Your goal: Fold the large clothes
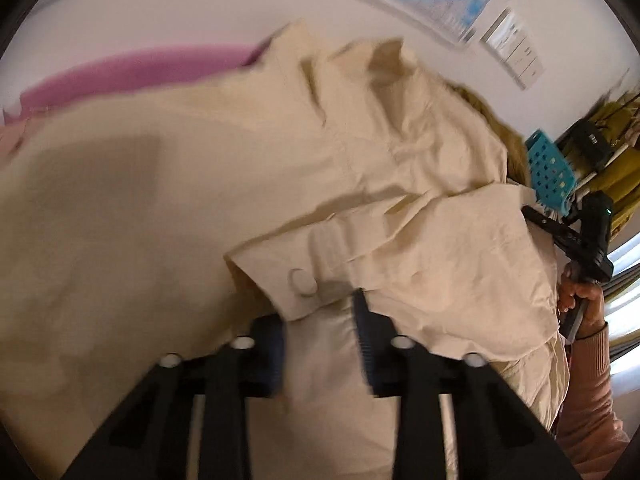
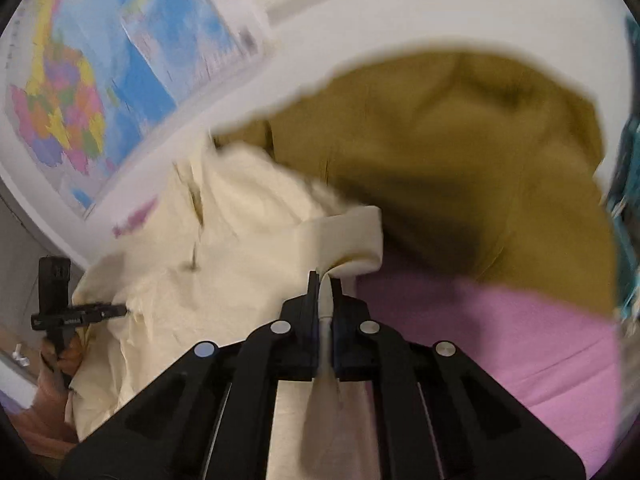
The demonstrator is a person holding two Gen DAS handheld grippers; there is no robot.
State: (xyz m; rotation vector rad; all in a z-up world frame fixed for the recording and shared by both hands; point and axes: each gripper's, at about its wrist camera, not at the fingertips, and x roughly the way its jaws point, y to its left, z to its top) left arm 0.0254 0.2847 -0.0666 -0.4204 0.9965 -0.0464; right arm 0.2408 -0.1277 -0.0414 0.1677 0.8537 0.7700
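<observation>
A large cream garment with a buttoned cuff is spread and lifted over a pink surface. My left gripper has its jaws apart with cream cloth lying between and over the fingertips. My right gripper is shut on a cream fold of the garment. The right gripper shows at the right edge of the left wrist view, at the garment's edge. The left gripper shows at the left in the right wrist view, at the garment's other edge.
An olive-brown garment lies behind the cream one on the pink surface. A blue perforated basket and hanging olive clothes stand at the right. Maps hang on the white wall.
</observation>
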